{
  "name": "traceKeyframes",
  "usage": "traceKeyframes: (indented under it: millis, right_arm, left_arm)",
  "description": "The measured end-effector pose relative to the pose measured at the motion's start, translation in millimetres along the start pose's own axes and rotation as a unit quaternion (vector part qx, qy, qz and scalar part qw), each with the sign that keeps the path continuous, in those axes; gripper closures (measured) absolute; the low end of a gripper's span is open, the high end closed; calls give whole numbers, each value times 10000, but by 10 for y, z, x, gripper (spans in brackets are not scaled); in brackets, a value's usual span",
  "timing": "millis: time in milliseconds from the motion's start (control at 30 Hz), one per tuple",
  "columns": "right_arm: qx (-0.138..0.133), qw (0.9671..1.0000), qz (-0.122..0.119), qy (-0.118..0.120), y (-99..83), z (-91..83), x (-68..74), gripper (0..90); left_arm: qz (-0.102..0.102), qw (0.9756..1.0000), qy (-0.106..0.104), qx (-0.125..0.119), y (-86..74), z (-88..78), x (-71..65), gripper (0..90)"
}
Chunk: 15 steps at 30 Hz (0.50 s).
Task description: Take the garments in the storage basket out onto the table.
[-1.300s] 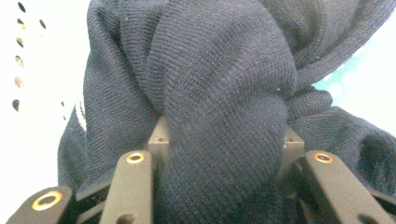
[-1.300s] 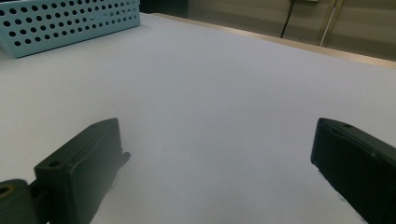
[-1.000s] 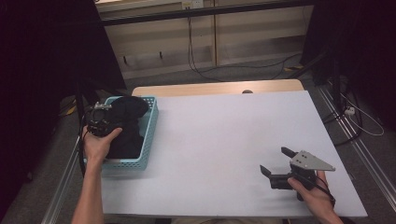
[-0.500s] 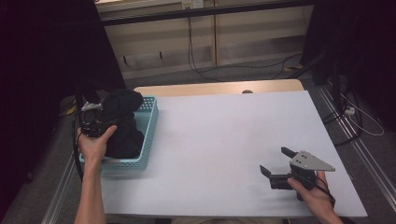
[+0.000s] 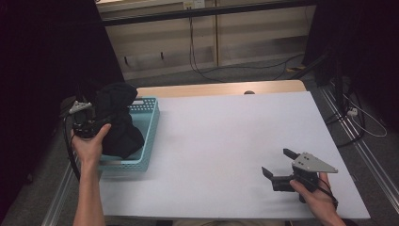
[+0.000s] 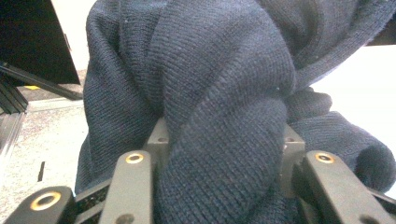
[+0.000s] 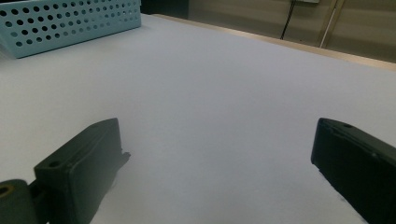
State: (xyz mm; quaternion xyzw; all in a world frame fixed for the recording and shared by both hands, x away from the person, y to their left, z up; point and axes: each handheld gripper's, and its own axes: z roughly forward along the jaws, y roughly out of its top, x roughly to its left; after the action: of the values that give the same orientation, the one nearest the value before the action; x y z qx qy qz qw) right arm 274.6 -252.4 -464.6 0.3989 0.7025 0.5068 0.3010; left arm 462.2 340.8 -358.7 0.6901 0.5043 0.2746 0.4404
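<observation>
A dark navy knitted garment (image 5: 117, 120) hangs bunched above the light blue perforated basket (image 5: 147, 123) at the table's left edge, its lower part still in the basket. My left gripper (image 5: 91, 123) is shut on it from the left side; in the left gripper view a thick fold of the knit (image 6: 219, 116) is pinched between the two black jaws and hides the fingertips. Near the table's front right, my right gripper (image 5: 277, 165) rests low over the white tabletop (image 5: 226, 141), jaws wide open with nothing between them, its fingers (image 7: 84, 158) apart over the bare surface.
The basket (image 7: 70, 21) appears at the far left in the right gripper view. A wooden strip (image 5: 221, 88) runs along the table's far edge. Cables (image 5: 207, 70) lie on the floor beyond it, and metal rails (image 5: 362, 146) flank the table's right side.
The left gripper has lifted the navy garment higher out of the basket and drawn it a little leftward. The right gripper has stayed where it was.
</observation>
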Motion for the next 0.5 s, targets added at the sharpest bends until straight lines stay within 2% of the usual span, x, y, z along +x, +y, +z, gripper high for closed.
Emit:
traceKeyframes:
  millis: [267, 500]
  right_arm:
    - [1, 10000, -4, 6, -1, 3, 0, 16]
    - [1, 10000, -7, 10, -1, 7, 1, 16]
  left_arm:
    - [-99, 9995, -17, -285, 40, -125, 34, 547]
    - [-81, 9989, -60, -466, 94, -246, 34, 547]
